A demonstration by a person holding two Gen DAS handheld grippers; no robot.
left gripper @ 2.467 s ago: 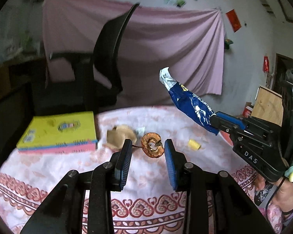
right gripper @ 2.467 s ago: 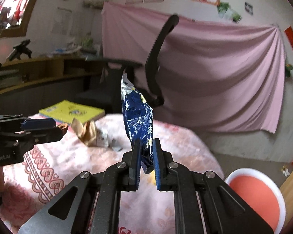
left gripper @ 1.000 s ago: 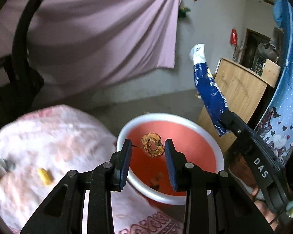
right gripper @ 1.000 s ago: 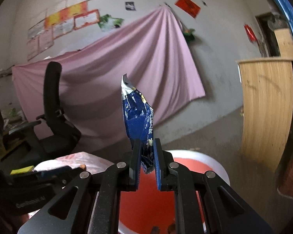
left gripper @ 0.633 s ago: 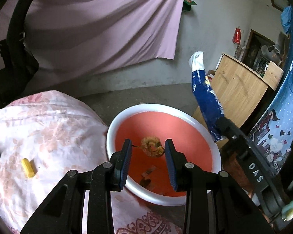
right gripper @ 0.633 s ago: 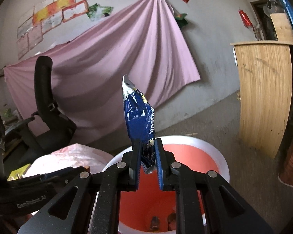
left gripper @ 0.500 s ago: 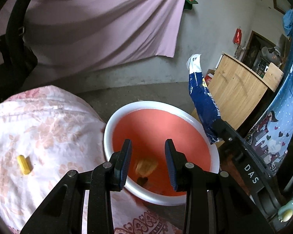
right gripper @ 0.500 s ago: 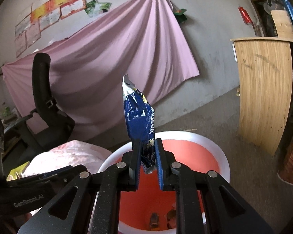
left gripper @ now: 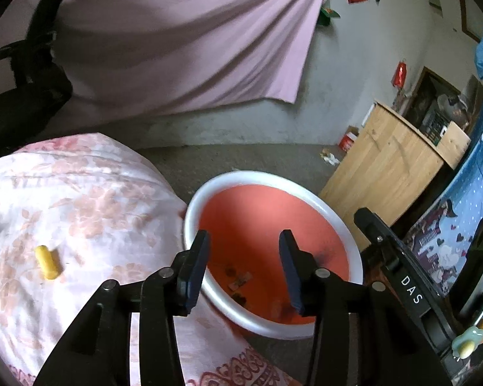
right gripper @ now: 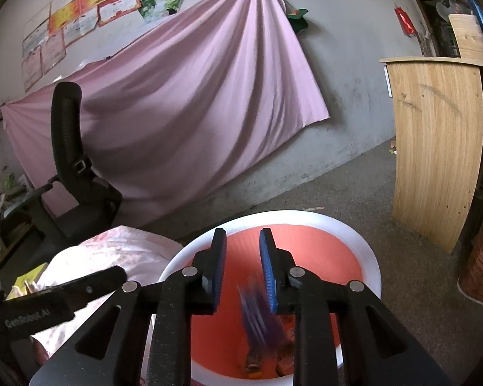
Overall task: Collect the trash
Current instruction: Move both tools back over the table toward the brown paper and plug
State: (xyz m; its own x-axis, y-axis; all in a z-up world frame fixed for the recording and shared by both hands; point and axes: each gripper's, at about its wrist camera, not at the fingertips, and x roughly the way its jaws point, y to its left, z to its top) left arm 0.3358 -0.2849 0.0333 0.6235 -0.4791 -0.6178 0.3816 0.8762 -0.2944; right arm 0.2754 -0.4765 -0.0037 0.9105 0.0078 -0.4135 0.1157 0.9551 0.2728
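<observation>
A red bin with a white rim [left gripper: 267, 176] [right gripper: 306, 216] stands on the floor beside the cloth-covered table [left gripper: 90, 199]. My left gripper [left gripper: 244, 247] hovers over the bin, its jaws opening with nothing between them. Small scraps [left gripper: 238, 281] lie on the bin's floor. My right gripper [right gripper: 243, 243] is also over the bin with its jaws opening. The blue wrapper [right gripper: 257, 315] is a blur below the right jaws, free of the pads and inside the bin. A small yellow piece [left gripper: 46, 262] lies on the tablecloth.
A wooden cabinet [left gripper: 393, 173] [right gripper: 434, 148] stands right of the bin. A black office chair [right gripper: 71, 173] and a pink hanging cloth [right gripper: 183, 103] are behind the table. Blue patterned fabric [left gripper: 467, 212] hangs at the far right.
The left jaws parted and the brown ring-shaped scrap dropped into the bin. The right jaws then parted and the blue wrapper slipped down out of them.
</observation>
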